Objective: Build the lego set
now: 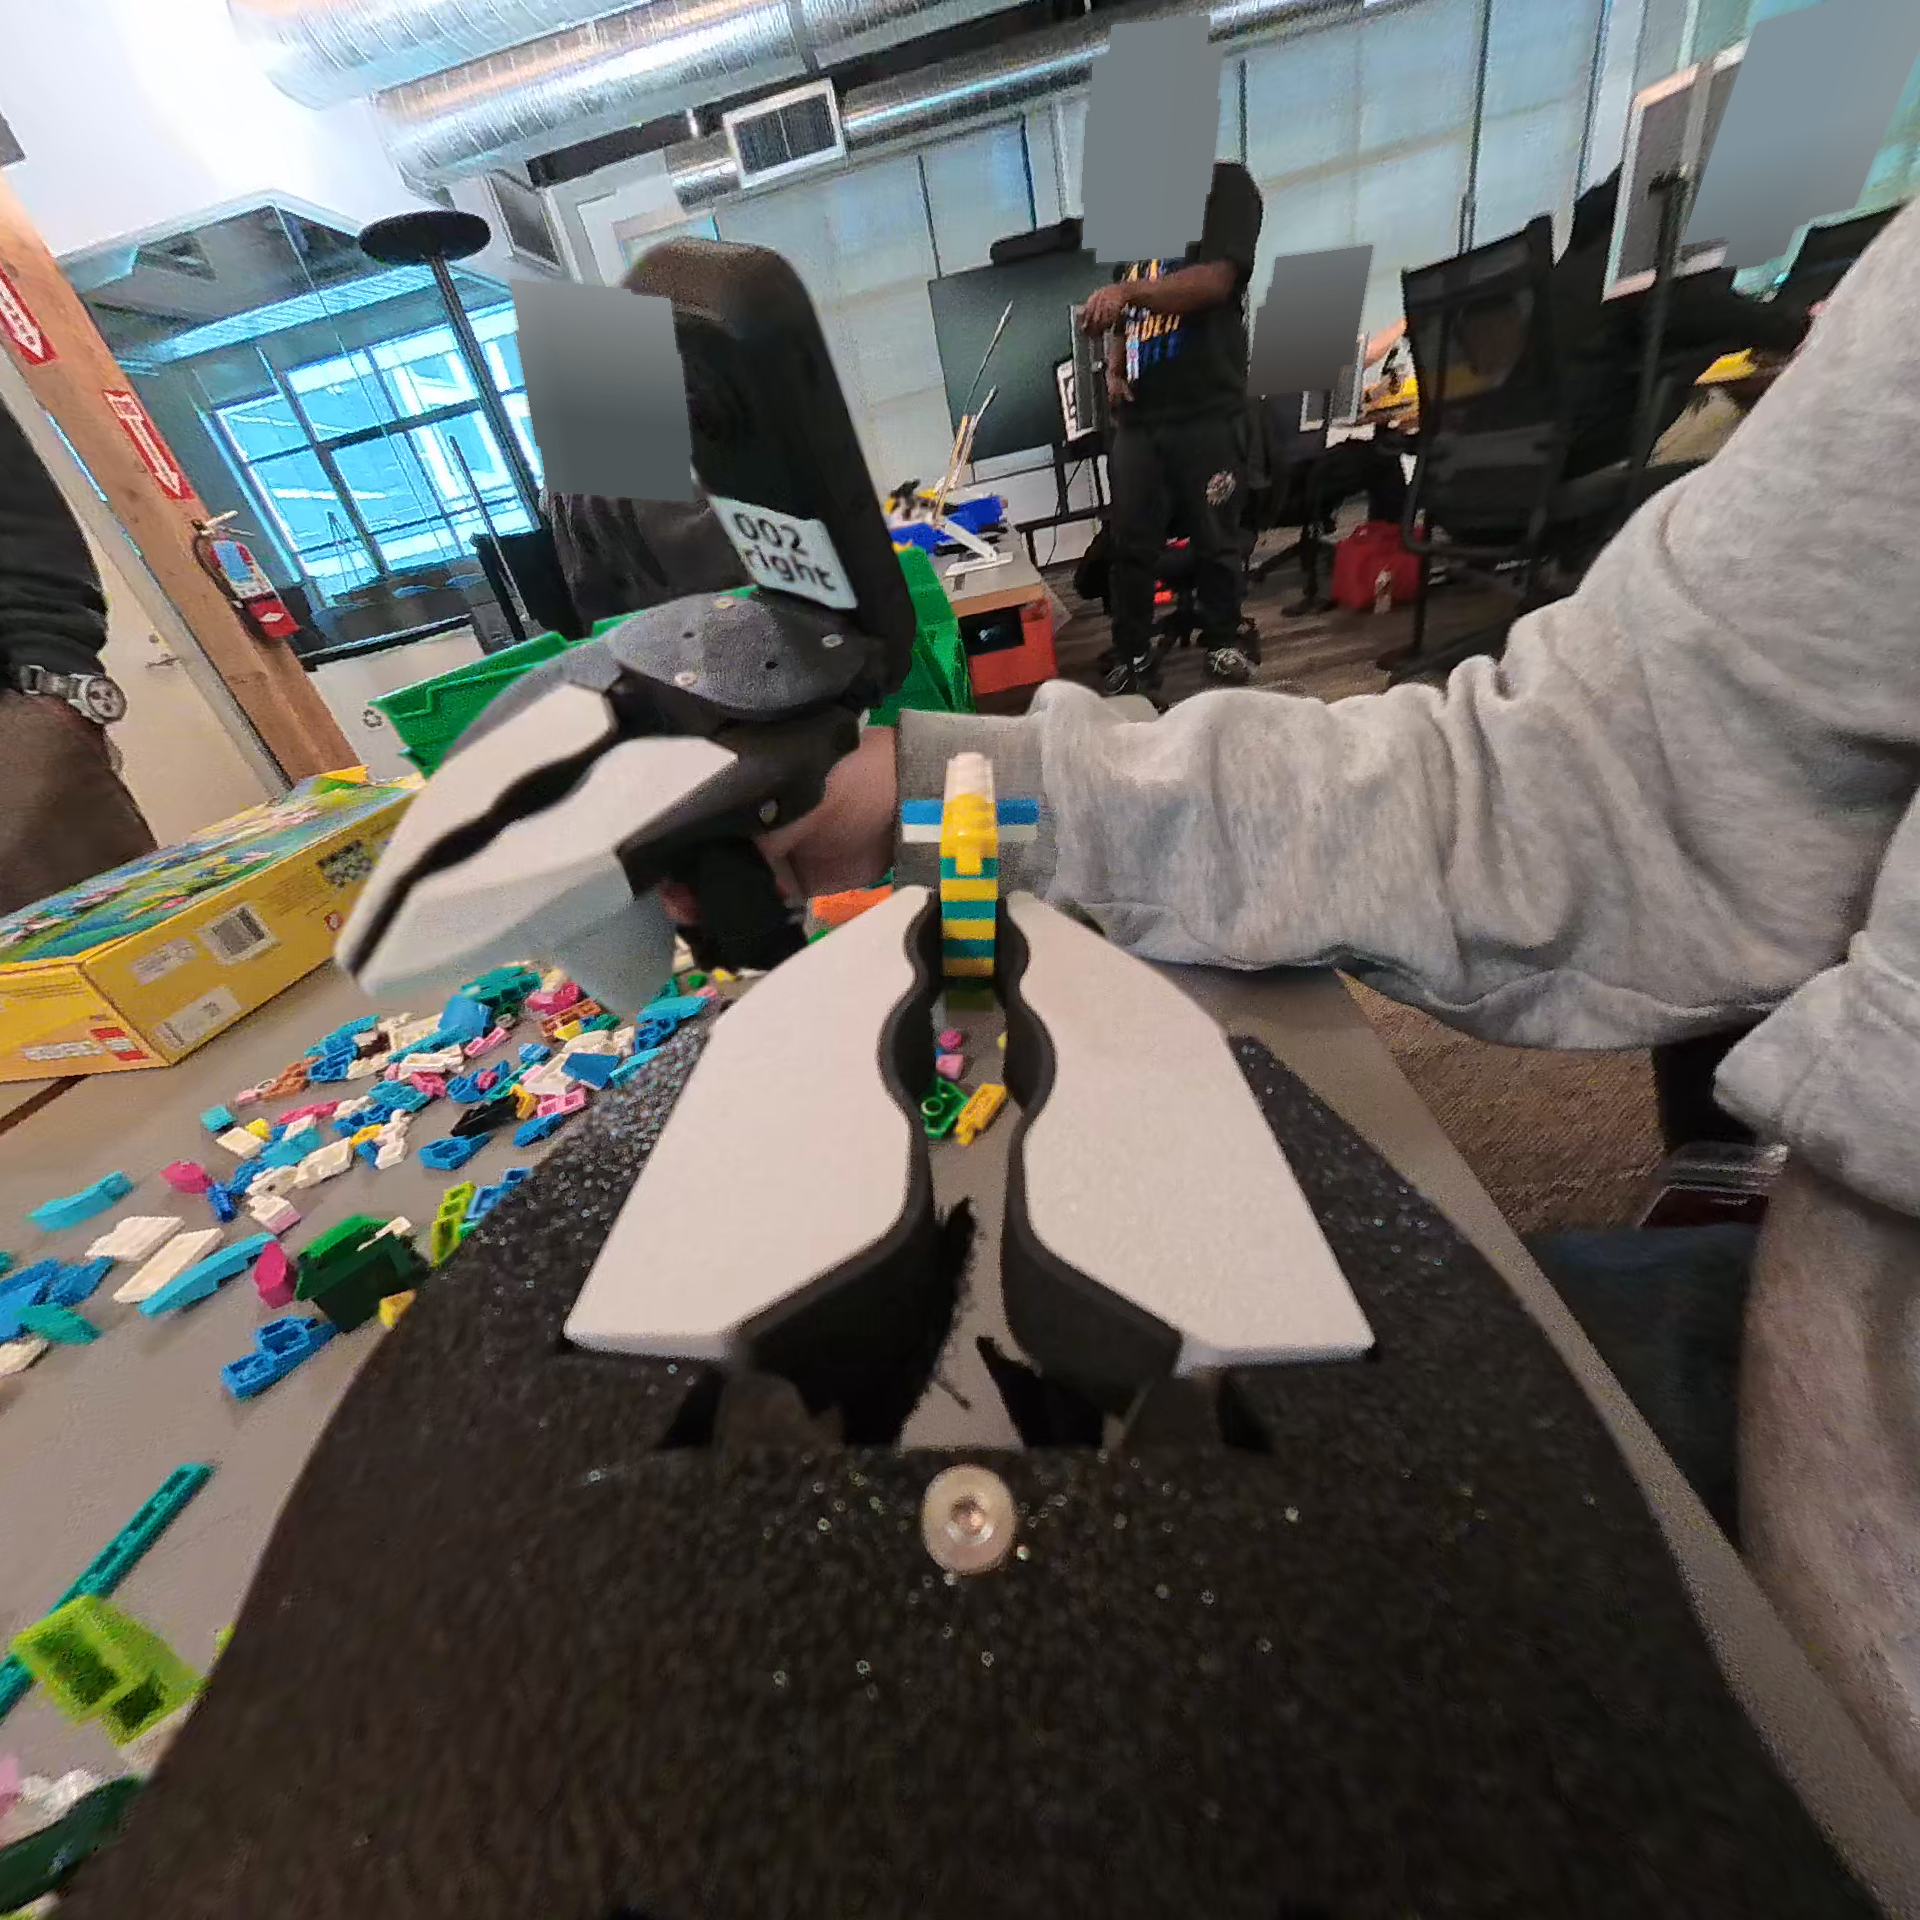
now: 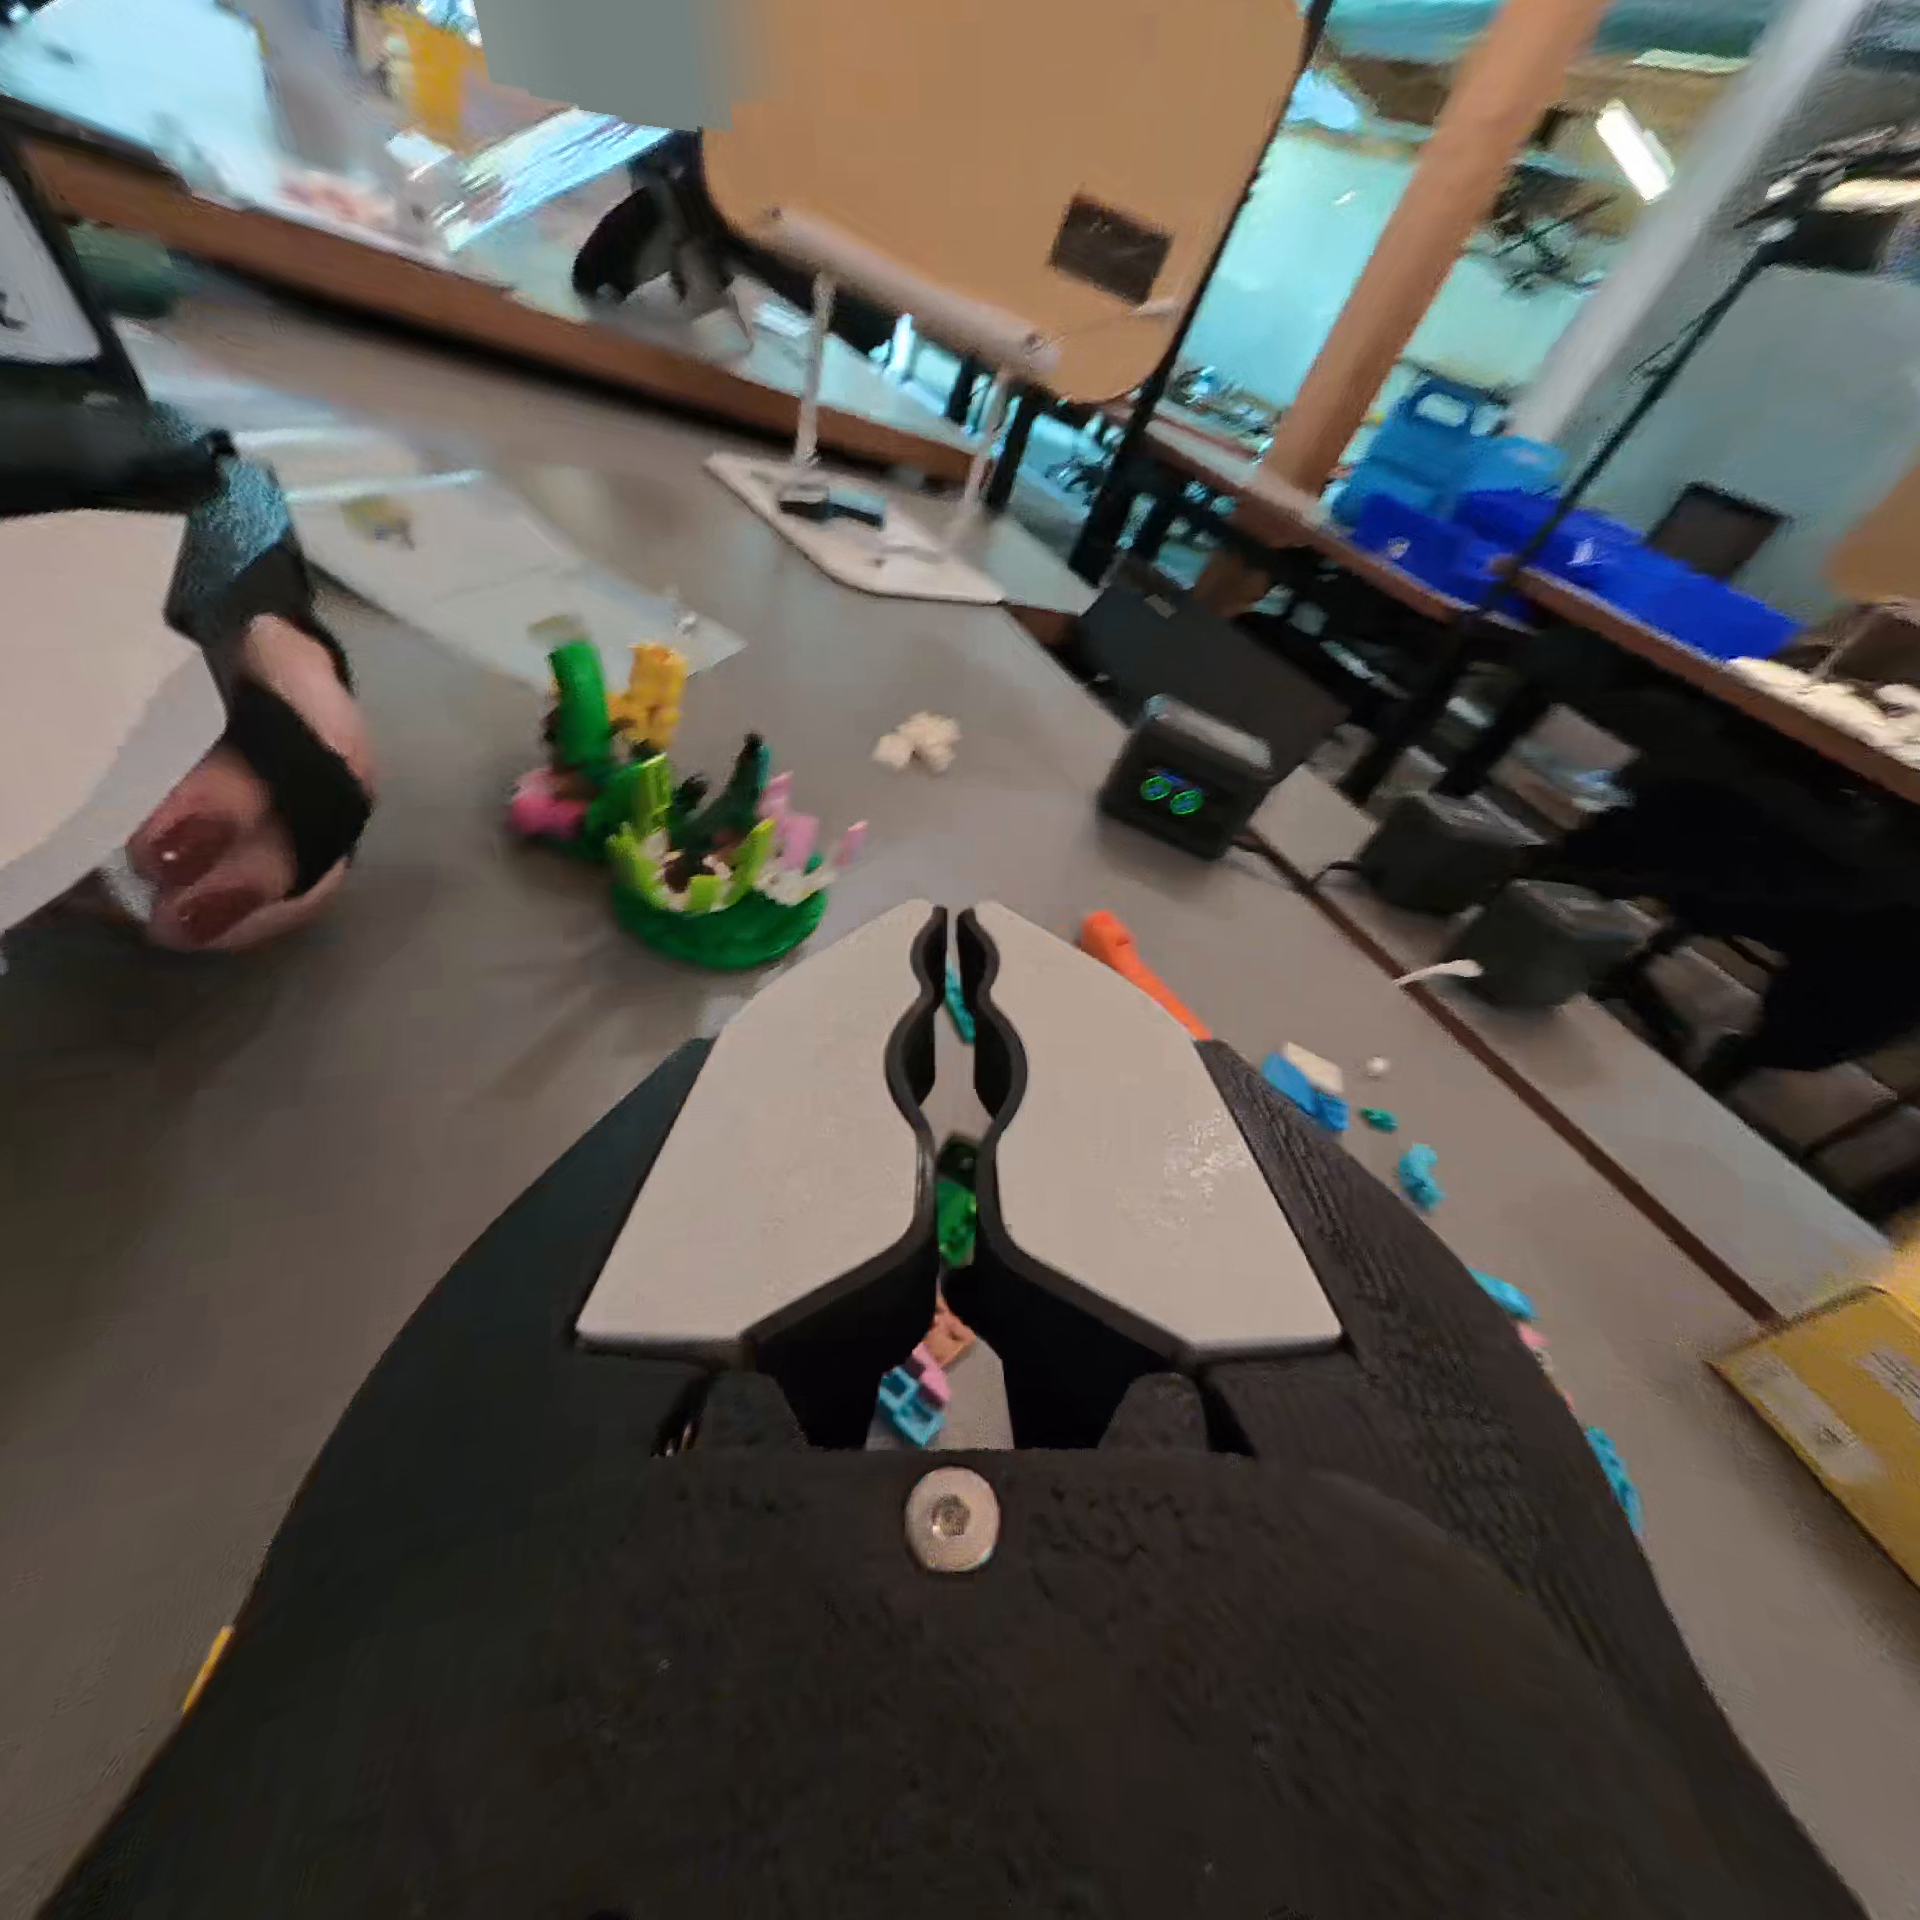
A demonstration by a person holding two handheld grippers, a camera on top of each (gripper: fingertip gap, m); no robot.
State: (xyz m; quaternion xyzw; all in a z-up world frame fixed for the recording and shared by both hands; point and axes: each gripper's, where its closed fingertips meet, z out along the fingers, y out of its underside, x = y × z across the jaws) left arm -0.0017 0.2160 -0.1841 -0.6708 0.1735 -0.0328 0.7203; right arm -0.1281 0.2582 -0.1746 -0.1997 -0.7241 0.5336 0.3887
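- The left tongs (image 1: 971, 925) pinch a small brick stack (image 1: 969, 883) of yellow and teal layers, with a blue-and-white cross piece and a white cap on top. Both pads press its lower sides, and it stands upright above the fingertips, lifted off the table (image 1: 104, 1455).
- The right tongs (image 2: 951, 920) are pressed together with nothing between the tips. In the left wrist view they hang to the left of the stack, apart from it, above the scattered pieces.
- A built brick model (image 2: 691, 842) stands on the table ahead of the right tongs: a round green base with green stalks and pink, white and yellow parts. It looks well advanced, though the pictures do not tell whether it is complete.
- Much is unbuilt: loose bricks (image 1: 395, 1091) in blue, teal, white, pink and green lie strewn across the table to the left of the left tongs. A small white cluster (image 2: 916, 743) lies beyond the model, and an orange tool (image 2: 1132, 971) lies just right of the right tongs.
- The table is smooth and grey. A yellow box (image 1: 177, 935) rests at its far left, with a green bin (image 1: 468, 696) behind.
- The room is an open workshop with exposed ceiling ducts, large windows, dark chairs, blue crates on a side bench, and people standing farther back.
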